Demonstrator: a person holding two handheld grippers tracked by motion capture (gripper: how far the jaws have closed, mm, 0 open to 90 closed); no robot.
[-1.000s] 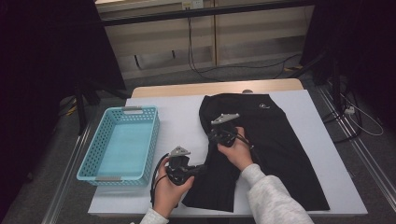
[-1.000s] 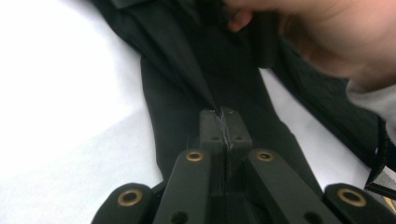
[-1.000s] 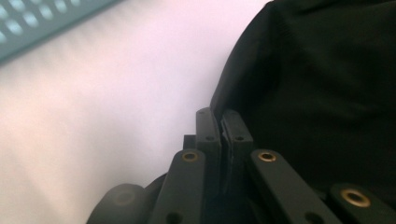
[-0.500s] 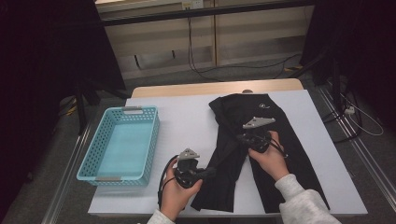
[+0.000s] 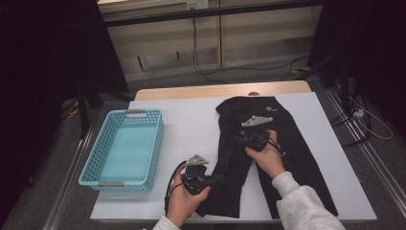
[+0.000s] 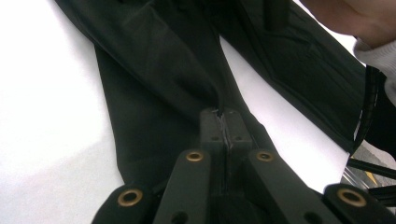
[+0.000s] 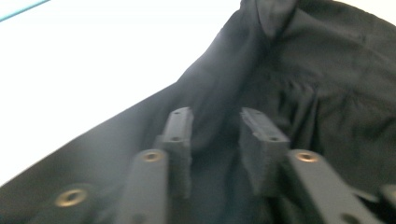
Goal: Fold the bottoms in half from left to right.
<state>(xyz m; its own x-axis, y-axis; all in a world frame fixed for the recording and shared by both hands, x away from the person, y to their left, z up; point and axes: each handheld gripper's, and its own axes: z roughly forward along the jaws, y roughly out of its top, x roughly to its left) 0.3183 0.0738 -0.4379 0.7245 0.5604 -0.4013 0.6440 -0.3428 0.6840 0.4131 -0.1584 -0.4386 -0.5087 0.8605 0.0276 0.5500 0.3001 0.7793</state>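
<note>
Now, left hand: your left claw (image 5: 218, 180) lies low at the tabletop's (image 5: 191, 129) near edge, clamped on the black trousers' (image 5: 287, 143) leg fold.
Right claw (image 7: 215, 140): jaws just opening, parted over trousers' middle, gripping nothing.
Trousers: spread flat beside blue basket (image 5: 122, 148).

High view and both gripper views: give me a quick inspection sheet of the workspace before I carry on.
Surface: white table, bare between things.
Job's things: black trousers spread flat at right, one leg edge lifted.
Clutter: blue basket at left, nothing in it.
Grippers: left gripper shut on a trouser fold; right gripper over the trousers, jaws just opened, cloth below.
Cables: black lead loops from the left gripper; cords on the floor behind.
Surroundings: dim room, wooden panelling behind.
</note>
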